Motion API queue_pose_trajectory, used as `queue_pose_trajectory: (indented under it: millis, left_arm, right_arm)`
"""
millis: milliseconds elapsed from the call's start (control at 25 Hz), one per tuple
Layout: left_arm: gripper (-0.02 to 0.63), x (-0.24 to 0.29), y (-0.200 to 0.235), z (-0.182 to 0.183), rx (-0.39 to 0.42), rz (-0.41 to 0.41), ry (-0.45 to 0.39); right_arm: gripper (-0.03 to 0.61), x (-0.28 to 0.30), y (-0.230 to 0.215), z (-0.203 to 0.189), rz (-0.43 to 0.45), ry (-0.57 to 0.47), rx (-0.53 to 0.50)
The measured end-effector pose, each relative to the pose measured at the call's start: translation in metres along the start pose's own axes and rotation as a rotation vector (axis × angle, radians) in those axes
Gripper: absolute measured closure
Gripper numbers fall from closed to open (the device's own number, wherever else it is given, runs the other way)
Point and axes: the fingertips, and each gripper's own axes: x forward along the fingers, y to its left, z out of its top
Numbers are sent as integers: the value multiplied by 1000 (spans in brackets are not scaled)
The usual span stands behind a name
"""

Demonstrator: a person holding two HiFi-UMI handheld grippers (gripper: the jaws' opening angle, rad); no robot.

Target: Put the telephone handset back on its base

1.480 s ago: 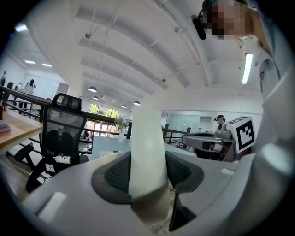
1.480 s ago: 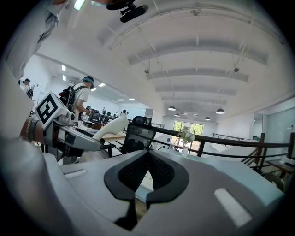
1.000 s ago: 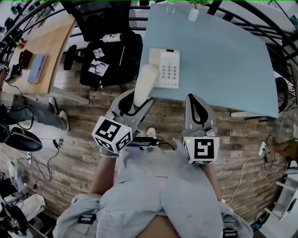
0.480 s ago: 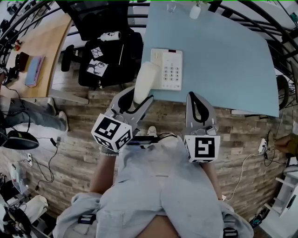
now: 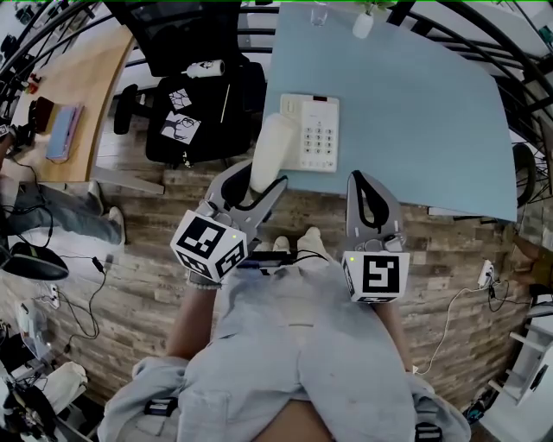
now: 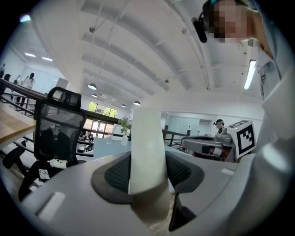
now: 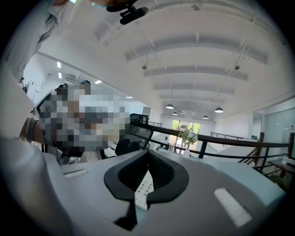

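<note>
The white telephone base [image 5: 318, 131] with its keypad lies at the near left edge of the light blue table [image 5: 415, 104]. My left gripper [image 5: 257, 183] is shut on the white handset [image 5: 270, 151]. The handset sticks out forward, and its far end overlaps the base's left side in the head view. In the left gripper view the handset [image 6: 146, 152] stands upright between the dark pads [image 6: 117, 173] of that gripper [image 6: 147, 162]. My right gripper [image 5: 364, 179] is shut and holds nothing, just short of the table edge. In the right gripper view, that gripper [image 7: 147, 156] frames the keypad [image 7: 143, 187] in the gap behind its tips.
A black office chair [image 5: 203, 95] with papers and a bottle stands left of the table. A wooden desk [image 5: 78, 95] is further left. A glass [image 5: 318, 13] and a small white object [image 5: 361, 24] sit at the table's far edge. Cables [image 5: 458, 319] lie on the plank floor.
Both grippers hold nearly the same pose. The table and base have drifted slightly right in view, and a second shoe tip now shows between the grippers.
</note>
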Motion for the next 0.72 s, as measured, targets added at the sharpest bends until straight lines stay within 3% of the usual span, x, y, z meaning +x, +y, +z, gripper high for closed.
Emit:
queue_pose_trajectory:
  millis: [720]
  left_arm:
    - [397, 24, 19, -6, -45, 61, 22]
  right_arm:
    - [572, 20, -15, -12, 41, 23, 9]
